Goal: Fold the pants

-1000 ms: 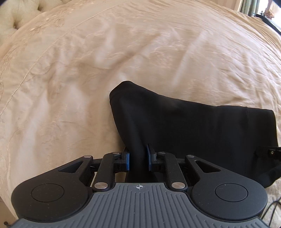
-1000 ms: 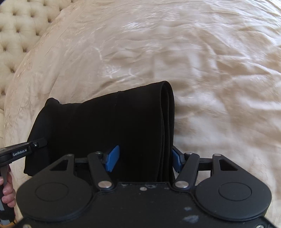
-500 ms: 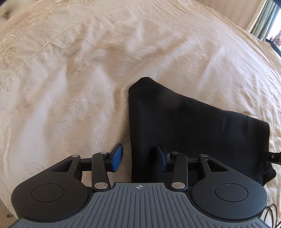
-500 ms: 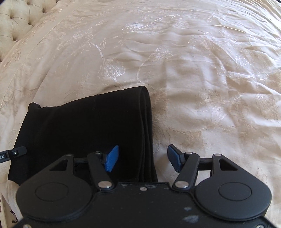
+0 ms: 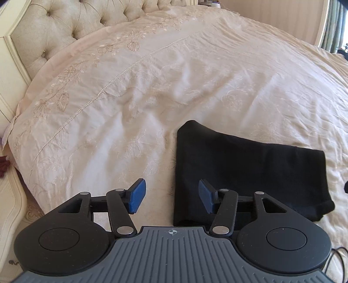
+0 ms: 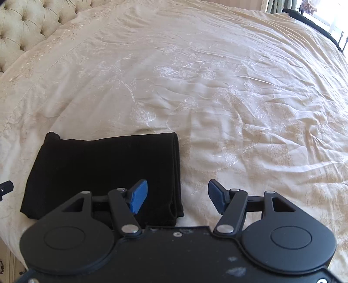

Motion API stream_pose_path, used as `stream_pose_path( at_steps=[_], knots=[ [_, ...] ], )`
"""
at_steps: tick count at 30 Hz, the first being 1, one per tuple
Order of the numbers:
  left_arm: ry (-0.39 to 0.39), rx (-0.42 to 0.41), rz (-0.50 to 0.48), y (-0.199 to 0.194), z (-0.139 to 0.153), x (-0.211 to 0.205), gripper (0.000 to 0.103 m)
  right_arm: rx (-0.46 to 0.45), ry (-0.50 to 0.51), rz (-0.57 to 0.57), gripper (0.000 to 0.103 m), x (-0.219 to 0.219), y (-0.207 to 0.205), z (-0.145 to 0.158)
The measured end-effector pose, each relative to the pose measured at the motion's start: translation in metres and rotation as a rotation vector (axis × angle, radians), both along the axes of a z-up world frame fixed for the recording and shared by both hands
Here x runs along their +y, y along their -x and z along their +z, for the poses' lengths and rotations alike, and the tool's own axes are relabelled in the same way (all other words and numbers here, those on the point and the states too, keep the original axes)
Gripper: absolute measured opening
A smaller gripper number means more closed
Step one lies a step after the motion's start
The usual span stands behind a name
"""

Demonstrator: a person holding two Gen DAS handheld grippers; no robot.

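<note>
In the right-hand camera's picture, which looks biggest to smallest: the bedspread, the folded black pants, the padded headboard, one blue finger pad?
1. Bedspread
2. Folded black pants
3. Padded headboard, only its corner in view
4. Blue finger pad, smallest though nearest the camera

Cream embroidered bedspread (image 5: 174, 76), tufted headboard (image 5: 65, 28), curtained window (image 6: 315, 8) beyond.

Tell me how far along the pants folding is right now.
Done: the black fabric pants lie as a compact rectangle on the cream embroidered bedspread, layers stacked at the right-hand fold. In hand: nothing; the left hand-held gripper and right hand-held gripper are both open, holding nothing. Left: apparently nothing, perhaps neatening.
</note>
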State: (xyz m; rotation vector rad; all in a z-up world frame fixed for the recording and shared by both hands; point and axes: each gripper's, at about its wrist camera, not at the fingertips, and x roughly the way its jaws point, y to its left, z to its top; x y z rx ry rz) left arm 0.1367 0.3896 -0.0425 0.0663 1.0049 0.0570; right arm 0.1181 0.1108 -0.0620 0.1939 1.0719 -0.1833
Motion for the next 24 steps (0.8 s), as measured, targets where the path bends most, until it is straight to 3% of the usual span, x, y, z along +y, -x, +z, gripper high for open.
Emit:
stream_pose_path(
  at_steps=[5,9,11,17,24],
  knots=[
    [0.0,-0.029,-0.008,0.027,0.019,-0.021,0.053,0.018,0.011,0.02,0.066,0.021,0.027,0.019],
    [-0.006,-0.024,-0.002,0.044,0.027,-0.031,0.063,0.073,0.071,0.04,0.066,0.031,0.043,0.028],
    [-0.013,-0.031,-0.008,0.054,0.032,-0.036,0.063,0.074,0.102,0.049,0.066,0.036,0.055,0.036],
    [-0.025,-0.021,-0.025,0.075,0.047,-0.048,0.063,0.012,0.009,0.036,0.065,0.036,0.089,0.06],
    [-0.025,0.013,-0.045,0.096,0.062,-0.059,0.063,-0.034,-0.032,0.028,0.065,0.035,0.116,0.078]
  ],
)
